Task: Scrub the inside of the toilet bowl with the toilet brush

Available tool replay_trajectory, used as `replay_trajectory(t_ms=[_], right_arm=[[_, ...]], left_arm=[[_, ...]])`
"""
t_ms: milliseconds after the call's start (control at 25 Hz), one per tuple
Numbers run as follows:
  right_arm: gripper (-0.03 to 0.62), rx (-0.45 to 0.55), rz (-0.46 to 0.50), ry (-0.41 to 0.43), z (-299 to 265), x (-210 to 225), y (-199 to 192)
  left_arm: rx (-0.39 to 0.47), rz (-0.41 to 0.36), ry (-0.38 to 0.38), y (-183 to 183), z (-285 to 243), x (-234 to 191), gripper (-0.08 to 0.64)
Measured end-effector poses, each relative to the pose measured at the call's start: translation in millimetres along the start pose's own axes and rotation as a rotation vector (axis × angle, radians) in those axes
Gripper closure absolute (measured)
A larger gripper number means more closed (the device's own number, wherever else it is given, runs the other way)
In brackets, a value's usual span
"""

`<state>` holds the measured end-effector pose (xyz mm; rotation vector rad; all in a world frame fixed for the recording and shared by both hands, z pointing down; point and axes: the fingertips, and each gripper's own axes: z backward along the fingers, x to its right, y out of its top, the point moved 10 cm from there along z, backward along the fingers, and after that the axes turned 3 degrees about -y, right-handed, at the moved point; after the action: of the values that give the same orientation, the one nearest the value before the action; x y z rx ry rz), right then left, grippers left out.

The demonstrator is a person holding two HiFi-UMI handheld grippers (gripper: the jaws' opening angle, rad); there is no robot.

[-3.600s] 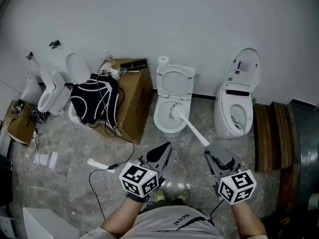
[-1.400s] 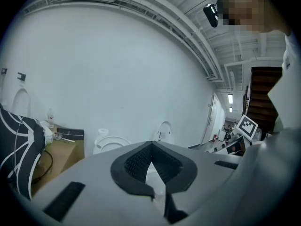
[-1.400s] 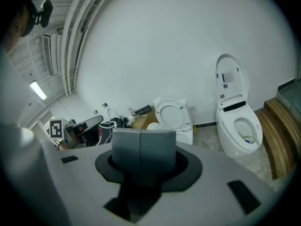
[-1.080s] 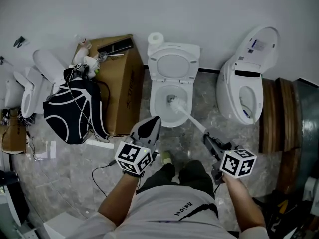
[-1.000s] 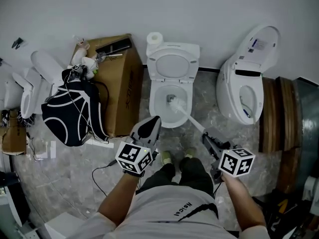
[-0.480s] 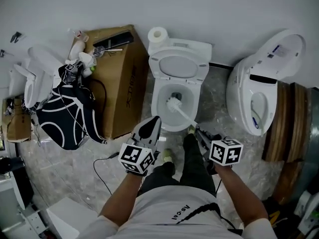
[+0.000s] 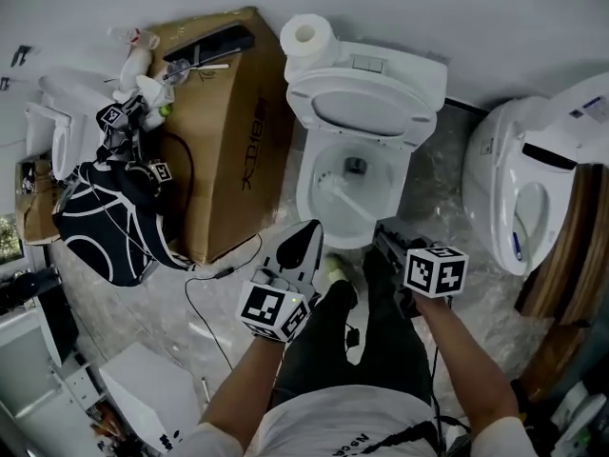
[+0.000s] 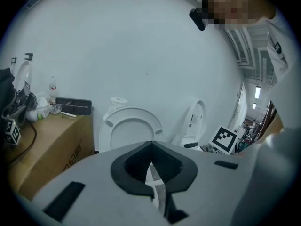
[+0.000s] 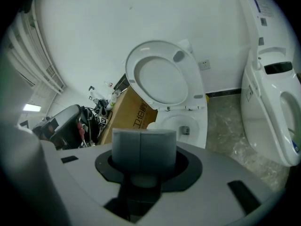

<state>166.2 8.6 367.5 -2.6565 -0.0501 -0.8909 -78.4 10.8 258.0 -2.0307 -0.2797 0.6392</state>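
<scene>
Gripping toilet brush w/ right gripper, head inside toilet bowl

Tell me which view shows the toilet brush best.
The head view: the toilet brush reaches into the toilet bowl, its handle running to the right claw. The right gripper view hides it behind that shut claw; the left gripper view misses it.

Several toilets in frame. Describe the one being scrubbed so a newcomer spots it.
Start at the big cardboard box against the wall; the toilet just right of it is the one. Unlike the second toilet farther right, it has a paper roll on its tank and the toilet brush, held by the right tool, in its bowl.
</scene>
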Motion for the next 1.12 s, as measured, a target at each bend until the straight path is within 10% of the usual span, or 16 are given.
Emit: replay_trajectory(t_ms=[520,1120], right_arm=[[0.433,0.061,-0.115,0.001,-153.6,67.9,-36.9],[0.433,-0.034,0.049,0.011,-190.8,62.2,-47.9]], left_arm=[[-0.034,0.020,-0.003,-132.5,-52.0,-77.4,0.552],[-0.030,0.024,0.002,-167.8,-37.4,-115.3,0.552]])
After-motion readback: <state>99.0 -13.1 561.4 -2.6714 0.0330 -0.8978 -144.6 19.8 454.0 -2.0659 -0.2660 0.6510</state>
